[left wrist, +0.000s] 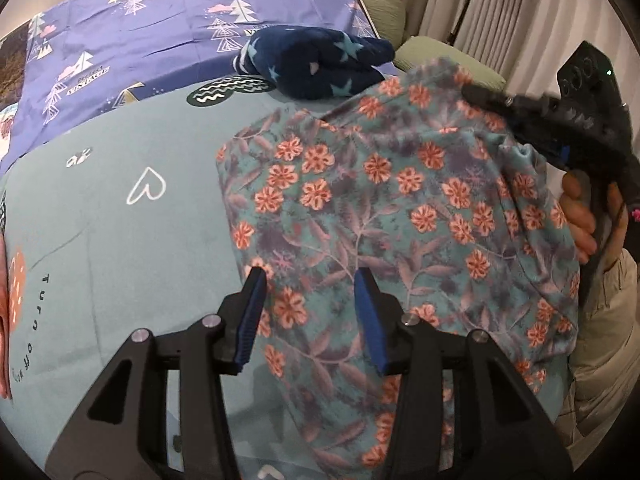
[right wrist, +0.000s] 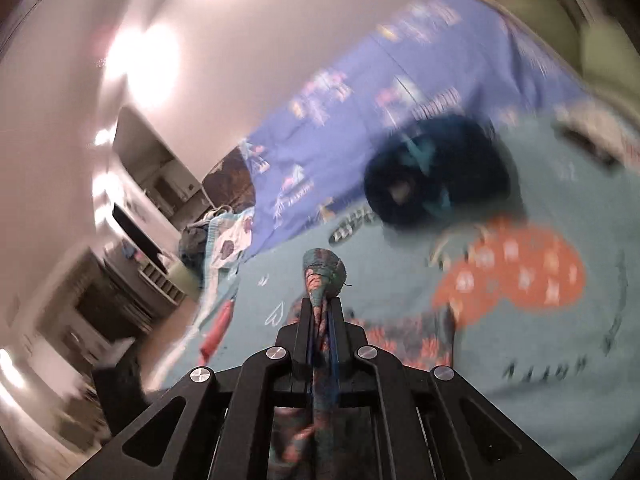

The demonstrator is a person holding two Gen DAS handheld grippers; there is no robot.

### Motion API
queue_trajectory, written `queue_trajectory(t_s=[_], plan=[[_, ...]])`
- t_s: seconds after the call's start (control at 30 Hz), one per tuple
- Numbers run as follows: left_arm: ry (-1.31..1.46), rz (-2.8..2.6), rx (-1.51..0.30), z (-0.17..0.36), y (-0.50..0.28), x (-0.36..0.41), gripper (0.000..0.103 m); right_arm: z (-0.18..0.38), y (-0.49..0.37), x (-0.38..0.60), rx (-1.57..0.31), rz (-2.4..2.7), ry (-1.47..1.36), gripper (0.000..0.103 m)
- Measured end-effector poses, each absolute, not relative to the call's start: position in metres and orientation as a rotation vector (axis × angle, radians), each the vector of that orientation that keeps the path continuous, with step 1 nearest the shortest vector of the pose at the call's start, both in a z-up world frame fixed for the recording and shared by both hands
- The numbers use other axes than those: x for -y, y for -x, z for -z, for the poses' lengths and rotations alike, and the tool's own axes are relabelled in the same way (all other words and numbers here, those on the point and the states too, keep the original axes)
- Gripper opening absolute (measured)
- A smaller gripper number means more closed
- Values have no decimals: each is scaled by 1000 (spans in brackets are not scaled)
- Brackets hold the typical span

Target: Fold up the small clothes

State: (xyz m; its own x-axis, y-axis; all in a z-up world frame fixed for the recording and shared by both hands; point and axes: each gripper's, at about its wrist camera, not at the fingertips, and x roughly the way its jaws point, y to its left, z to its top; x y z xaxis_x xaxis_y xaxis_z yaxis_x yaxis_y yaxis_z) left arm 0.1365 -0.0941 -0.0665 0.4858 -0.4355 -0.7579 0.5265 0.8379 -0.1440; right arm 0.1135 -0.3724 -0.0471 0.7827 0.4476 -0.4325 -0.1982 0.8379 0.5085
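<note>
A teal floral garment (left wrist: 400,216) with orange flowers is lifted over the teal bed sheet (left wrist: 112,232). My left gripper (left wrist: 310,300) is open, its blue pads hovering over the garment's lower left part, holding nothing. My right gripper (left wrist: 480,96) shows at the garment's upper right edge in the left wrist view. In the blurred right wrist view the right gripper (right wrist: 322,308) is shut on a bunched fold of the floral garment (right wrist: 322,270), which sticks out past the fingertips.
A dark blue star-patterned fleece bundle (left wrist: 316,64) lies on the bed beyond the garment and also shows in the right wrist view (right wrist: 436,172). A purple tree-print sheet (left wrist: 160,24) covers the far bed. Green pillows (left wrist: 440,56) and curtains are at the back right. Furniture (right wrist: 132,264) stands left.
</note>
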Motion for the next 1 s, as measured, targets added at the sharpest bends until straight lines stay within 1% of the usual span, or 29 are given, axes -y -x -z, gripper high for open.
queue_trajectory(t_s=[0.07, 0.1, 0.17, 0.23, 0.33, 0.43, 0.47, 0.5, 0.53, 0.6, 0.63, 0.67, 0.7, 0.73, 0.87, 1.0], plan=[[-113, 579, -903, 72, -139, 95, 47, 67, -132, 376, -676, -257, -422, 7], [-118, 570, -913, 75, -140, 96, 47, 84, -142, 382, -764, -172, -418, 12], [-134, 563, -910, 78, -137, 97, 47, 104, -145, 396, -850, -47, -432, 12], [-146, 568, -902, 76, -133, 97, 48, 105, -132, 406, -827, -34, -472, 13], [-143, 579, -901, 72, -129, 97, 48, 85, -98, 407, -766, -112, -496, 14], [-116, 617, -891, 67, -123, 100, 49, 59, -61, 382, -711, -325, -497, 14], [-119, 630, -888, 67, -120, 103, 52, 56, -51, 368, -709, -414, -496, 14], [-138, 634, -883, 68, -116, 107, 55, 57, -43, 356, -724, -463, -483, 15], [-157, 631, -879, 70, -114, 110, 55, 61, -39, 348, -745, -448, -454, 15], [-212, 608, -872, 78, -110, 113, 55, 88, -37, 345, -839, -283, -375, 14], [-226, 593, -870, 80, -109, 113, 56, 108, -38, 354, -903, -190, -390, 12], [-234, 576, -871, 83, -108, 111, 56, 122, -37, 364, -935, -143, -433, 12], [-233, 568, -874, 83, -107, 109, 56, 128, -31, 375, -926, -139, -504, 16], [-222, 563, -878, 81, -106, 105, 56, 126, -25, 380, -909, -145, -548, 16], [-177, 555, -889, 69, -104, 95, 55, 97, -11, 381, -830, -142, -482, 19], [-165, 593, -873, 62, -91, 92, 56, 88, -2, 369, -810, -276, -524, 19]])
